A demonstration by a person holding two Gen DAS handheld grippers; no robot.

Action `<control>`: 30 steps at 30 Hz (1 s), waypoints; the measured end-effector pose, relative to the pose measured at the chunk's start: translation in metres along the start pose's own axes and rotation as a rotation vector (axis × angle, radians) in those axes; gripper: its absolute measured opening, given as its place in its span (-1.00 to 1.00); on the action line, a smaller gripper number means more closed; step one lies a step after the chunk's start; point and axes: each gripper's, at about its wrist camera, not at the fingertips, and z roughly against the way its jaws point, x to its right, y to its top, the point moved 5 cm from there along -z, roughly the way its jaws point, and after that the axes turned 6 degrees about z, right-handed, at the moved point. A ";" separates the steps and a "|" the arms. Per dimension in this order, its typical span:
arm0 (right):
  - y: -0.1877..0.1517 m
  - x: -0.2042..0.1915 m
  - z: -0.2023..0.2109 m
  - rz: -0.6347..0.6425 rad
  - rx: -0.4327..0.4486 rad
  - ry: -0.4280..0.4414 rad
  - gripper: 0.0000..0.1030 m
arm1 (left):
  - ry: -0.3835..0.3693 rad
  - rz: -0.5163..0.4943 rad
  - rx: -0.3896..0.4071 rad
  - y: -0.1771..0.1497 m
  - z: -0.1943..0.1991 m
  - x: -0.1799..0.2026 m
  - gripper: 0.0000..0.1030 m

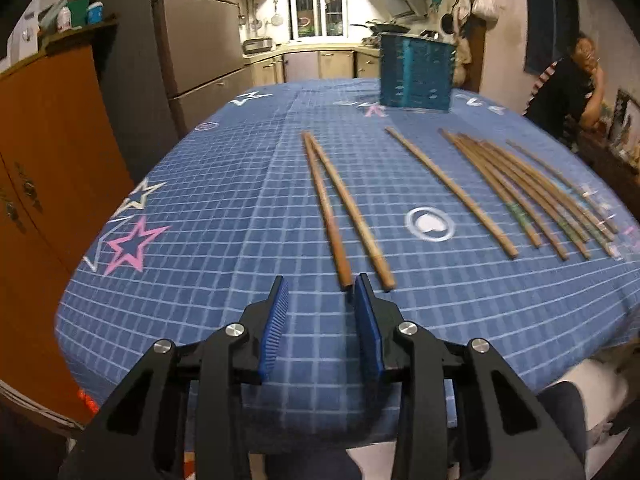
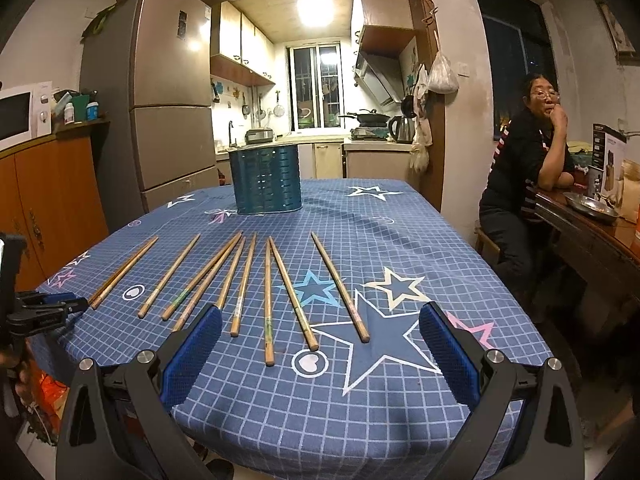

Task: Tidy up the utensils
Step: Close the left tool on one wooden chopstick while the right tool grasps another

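Lying flat on the table (image 2: 400, 408), the chopsticks (image 2: 240, 280) all ran lengthwise from the near edge toward the far edge, their thicker ends nearest the cameras. In the right wrist view they fanned a little, the left ones leaning right at their far tips and the rightmost chopstick (image 2: 340, 286) leaning left. In the left wrist view a pair of chopsticks (image 1: 344, 212) lay apart from the rest, touching at the far tips and spreading toward the near edge; a single chopstick (image 1: 450, 190) lay to their right, then a loose bundle (image 1: 532, 196) toward the right edge.

A blue checked tablecloth (image 1: 200, 216) with stars and heart rings covered the table. Behind it stood a tall fridge (image 2: 168, 92), an orange cabinet (image 2: 44, 200) with a microwave (image 2: 20, 114) on top, and a lit kitchen with a window (image 2: 316, 84). A seated person (image 2: 528, 168) leaned on a side table at the right.

A blue slotted utensil holder (image 2: 266, 178) stood upright near the far edge, in line with the middle of the row; nothing could be seen inside it.

The left gripper (image 1: 320, 288) hovered at the near edge, jaws partly drawn in with clear cloth between the pads, the right pad just beside the near end of the left chopstick of the pair. The right gripper (image 2: 320, 320) hung over the near edge with its jaws spread wide, gripping nothing, with several chopstick ends seen between them.
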 end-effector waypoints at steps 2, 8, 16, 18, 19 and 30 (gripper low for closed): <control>-0.001 -0.002 -0.002 0.001 -0.003 0.004 0.92 | -0.009 -0.018 0.004 0.000 0.002 0.006 -0.35; 0.001 -0.011 -0.002 0.011 0.014 0.058 0.92 | -0.014 -0.009 0.004 -0.001 -0.009 0.008 -0.66; -0.016 -0.050 -0.016 0.031 -0.047 0.249 -0.18 | 0.008 -0.010 0.045 -0.001 -0.010 0.011 -0.90; -0.025 -0.059 -0.027 0.024 -0.088 0.286 -0.37 | 0.005 -0.010 0.048 -0.001 -0.010 0.012 -0.90; -0.028 -0.063 -0.030 0.021 -0.100 0.298 -0.44 | 0.001 -0.009 0.049 -0.001 -0.010 0.011 -0.90; -0.033 -0.095 -0.069 0.104 -0.142 0.250 -0.43 | -0.010 -0.012 0.062 0.000 -0.012 0.011 -0.90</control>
